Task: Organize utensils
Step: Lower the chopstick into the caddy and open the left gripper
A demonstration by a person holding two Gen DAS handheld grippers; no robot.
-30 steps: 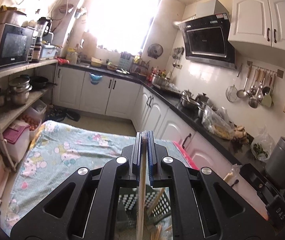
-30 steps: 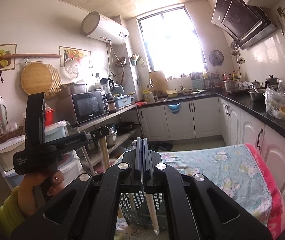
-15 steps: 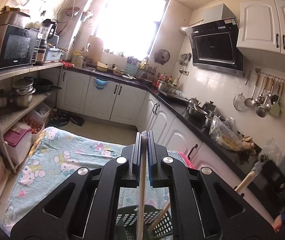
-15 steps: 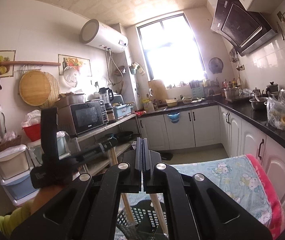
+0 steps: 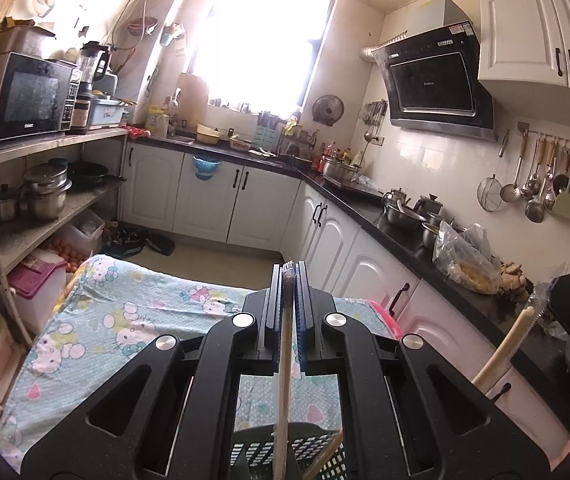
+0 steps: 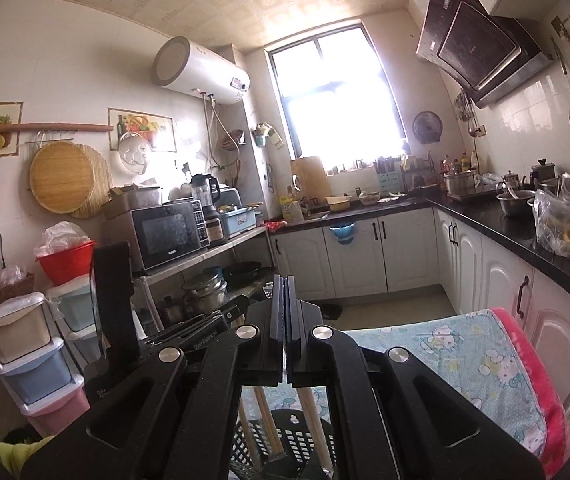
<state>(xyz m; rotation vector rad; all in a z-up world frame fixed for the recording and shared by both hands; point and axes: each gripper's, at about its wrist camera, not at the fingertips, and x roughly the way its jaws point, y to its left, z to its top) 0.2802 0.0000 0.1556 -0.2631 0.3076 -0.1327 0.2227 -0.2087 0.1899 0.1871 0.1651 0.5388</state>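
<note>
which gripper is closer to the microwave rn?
Left. In the right wrist view the left gripper sits on the shelf side, below the microwave. The right gripper is further toward the counter, over the black basket.

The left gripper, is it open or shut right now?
Shut. The left gripper has its jaws clamped on a thin wooden chopstick that runs down toward the dark basket.

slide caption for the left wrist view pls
Left gripper shut on a wooden chopstick above the dark utensil basket.
</note>
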